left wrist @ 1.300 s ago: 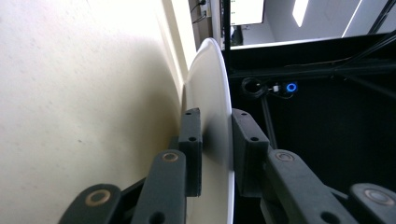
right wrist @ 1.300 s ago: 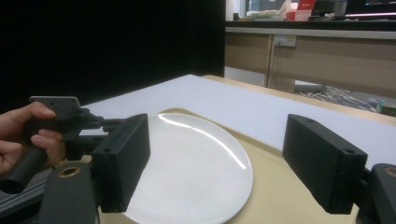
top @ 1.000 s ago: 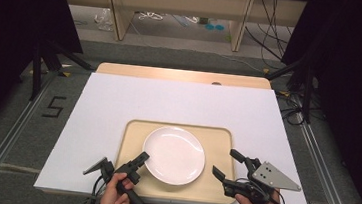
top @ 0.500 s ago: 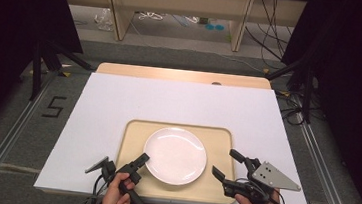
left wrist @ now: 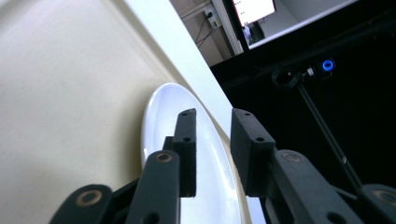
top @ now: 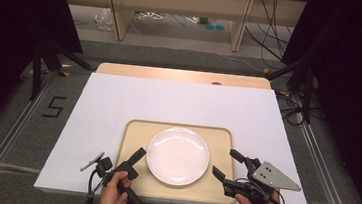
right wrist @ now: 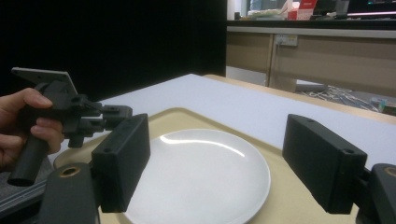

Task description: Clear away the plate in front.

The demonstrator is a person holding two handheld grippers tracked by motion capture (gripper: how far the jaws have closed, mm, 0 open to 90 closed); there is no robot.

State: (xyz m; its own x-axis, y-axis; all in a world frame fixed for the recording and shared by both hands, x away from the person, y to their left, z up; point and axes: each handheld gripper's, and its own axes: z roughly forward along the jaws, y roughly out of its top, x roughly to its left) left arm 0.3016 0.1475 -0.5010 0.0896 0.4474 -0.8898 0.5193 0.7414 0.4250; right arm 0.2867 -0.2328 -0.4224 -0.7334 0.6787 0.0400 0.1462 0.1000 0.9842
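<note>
While the left gripper (top: pixel 133 163) stands at the plate's (top: pixel 178 155) left edge, its jaws have just been opening; they are a little apart, with the rim seen between them but not pressed. The right gripper (top: pixel 226 164), jaws spread wide, holds nothing and waits just beside the plate's right side. The white plate lies in the middle of the beige tray (top: pixel 133 132), near the person. I think the thin rim may slip from the pads if they close too shallow, and the plate may slide against the tray's raised border. Beyond the tray, the white table cover (top: pixel 179 102) gives much free room.
</note>
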